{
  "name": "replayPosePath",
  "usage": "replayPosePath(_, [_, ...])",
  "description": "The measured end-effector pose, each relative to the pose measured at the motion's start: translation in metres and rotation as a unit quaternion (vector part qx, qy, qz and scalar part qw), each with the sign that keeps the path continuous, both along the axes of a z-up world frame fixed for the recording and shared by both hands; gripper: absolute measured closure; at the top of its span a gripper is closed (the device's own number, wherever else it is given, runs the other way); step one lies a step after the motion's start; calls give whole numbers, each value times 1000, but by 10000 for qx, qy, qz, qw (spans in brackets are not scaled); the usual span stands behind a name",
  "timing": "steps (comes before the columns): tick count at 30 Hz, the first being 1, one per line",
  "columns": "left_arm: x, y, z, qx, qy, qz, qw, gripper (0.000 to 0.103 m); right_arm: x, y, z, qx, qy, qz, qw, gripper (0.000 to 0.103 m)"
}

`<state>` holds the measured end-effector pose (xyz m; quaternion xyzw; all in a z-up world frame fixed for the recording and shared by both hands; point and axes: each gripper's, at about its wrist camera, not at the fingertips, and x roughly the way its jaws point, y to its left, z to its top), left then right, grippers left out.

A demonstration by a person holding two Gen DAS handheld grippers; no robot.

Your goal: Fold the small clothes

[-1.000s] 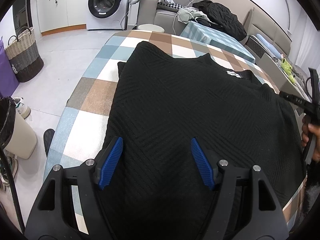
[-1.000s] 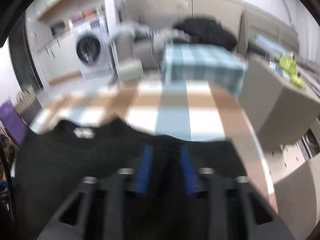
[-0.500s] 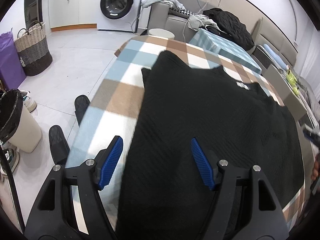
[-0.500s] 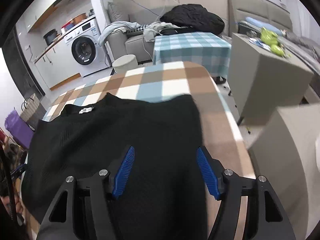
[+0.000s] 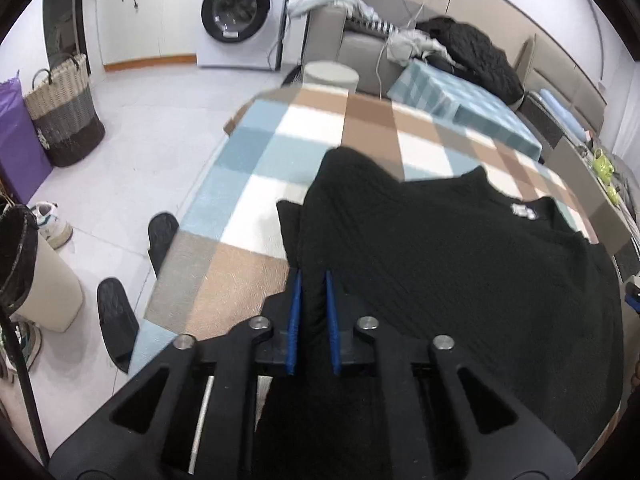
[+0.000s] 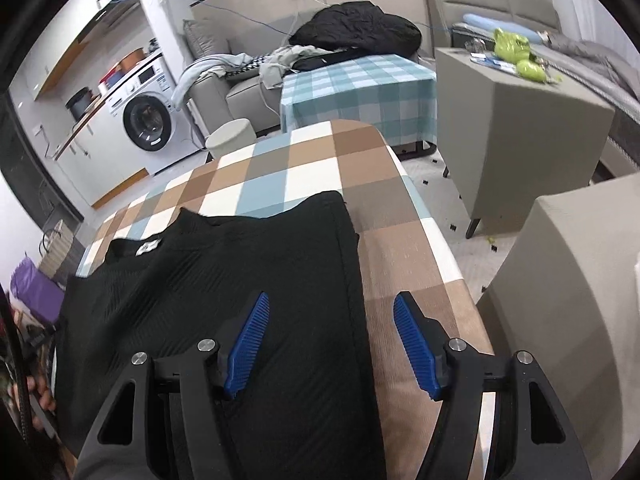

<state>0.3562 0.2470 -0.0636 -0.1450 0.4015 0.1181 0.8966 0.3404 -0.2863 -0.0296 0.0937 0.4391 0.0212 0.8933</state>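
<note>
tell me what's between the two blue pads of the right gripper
In the right wrist view, the black sweater's right edge and bare checked tablecloth lie between the open right gripper's pads, untouched.

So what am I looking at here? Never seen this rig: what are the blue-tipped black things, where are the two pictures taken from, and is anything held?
No robot here: a person holds a two-finger gripper in each hand, with a fisheye camera on each looking along its fingers. One picture is from the left wrist, the other from the right. A black knit sweater lies on a table under a checked cloth. The left gripper is shut, pinching the sweater's side edge. The right gripper is open over the opposite edge, holding nothing.
</note>
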Motion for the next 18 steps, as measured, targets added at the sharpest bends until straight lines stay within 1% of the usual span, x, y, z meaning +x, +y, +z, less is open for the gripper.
replayPosePath(3, [-15, -7, 23, 155, -504, -48, 9986, 97, 7, 0, -6, -7, 89, -34, 10000, 37])
replayPosePath(5, [-23, -10, 34, 310, -656, -39, 9974, 98, 6, 1, -8, 8, 96, 2, 10000, 37])
replayPosePath(7, [-25, -6, 34, 300, -603, 74, 9977, 98, 5, 2, -10, -17, 125, 38, 9999, 37])
replayPosePath(11, [-21, 9, 15, -115, -255, 250, 9993, 97, 3, 1, -12, -58, 189, 64, 9998, 37])
replayPosePath(12, [-21, 9, 12, -112, -161, 264, 9995, 97, 1, 1, -11, -62, 194, 71, 9998, 37])
replayPosePath(13, [-25, 8, 9, -20, -61, 330, 9994, 97, -1, 1, -10, -75, 199, 109, 9997, 37])
replayPosePath(14, [-28, 7, 8, 5, -34, 347, 9994, 96, -4, 1, -9, -106, 206, 159, 9996, 37])
replayPosePath(16, [-35, 5, 7, -90, 90, 277, 9995, 85, -10, 2, -7, -141, 219, 236, 9994, 37])
replayPosePath(17, [-39, 4, 6, -143, 130, 233, 9995, 81, -15, 2, -8, -123, 252, 287, 9992, 35])
replayPosePath(18, [-45, 2, 6, -169, 173, 210, 9995, 74, -20, 2, -9, -85, 301, 330, 9990, 34])
